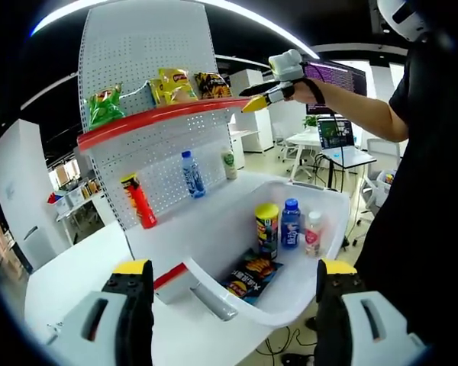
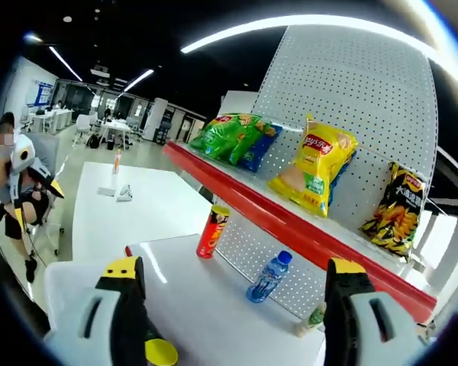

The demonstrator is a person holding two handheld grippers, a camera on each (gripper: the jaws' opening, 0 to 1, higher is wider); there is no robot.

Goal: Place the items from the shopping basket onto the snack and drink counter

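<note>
Dark snack packet [image 1: 250,276] half hidden by the basket [image 1: 320,200] rim, small bottle [image 2: 308,319] beside the right jaw partly covered, printing on the basket's cans unreadable.

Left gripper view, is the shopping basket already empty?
No, the shopping basket holds a yellow-lidded can, two bottles and a dark snack bag.

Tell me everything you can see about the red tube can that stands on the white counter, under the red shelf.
The red tube can is a tall, slim cylinder, seemingly cardboard, with a yellow top and printed label. It stands upright on the white counter, close against the pegboard back panel, below the red shelf. It shows in the left gripper view too. A blue water bottle stands farther along. Nothing else touches it.
</note>
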